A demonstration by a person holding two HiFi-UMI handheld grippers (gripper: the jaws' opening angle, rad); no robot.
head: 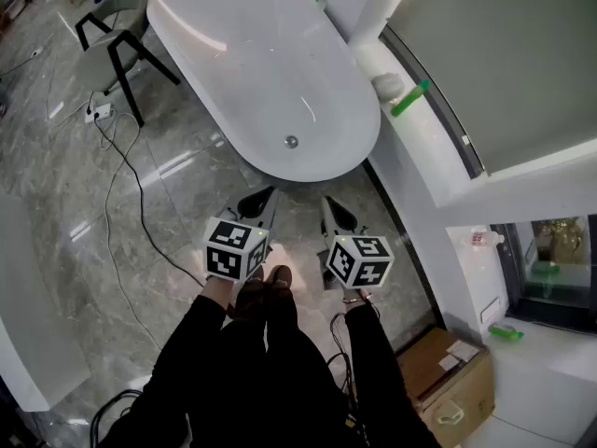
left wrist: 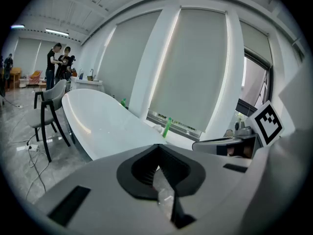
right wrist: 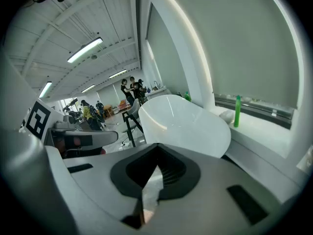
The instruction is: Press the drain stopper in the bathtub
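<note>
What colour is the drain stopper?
Silver: the stopper is a small metallic disc in the white tub. The head view shows it best.

Grey marble floor, black-legged chair, white sill w/ blinds, ceiling strip lights

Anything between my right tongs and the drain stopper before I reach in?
Only the bathtub's near rim: the right tongs are outside it, so they would likely need lifting over. Nothing visible lies inside around the drain stopper.
</note>
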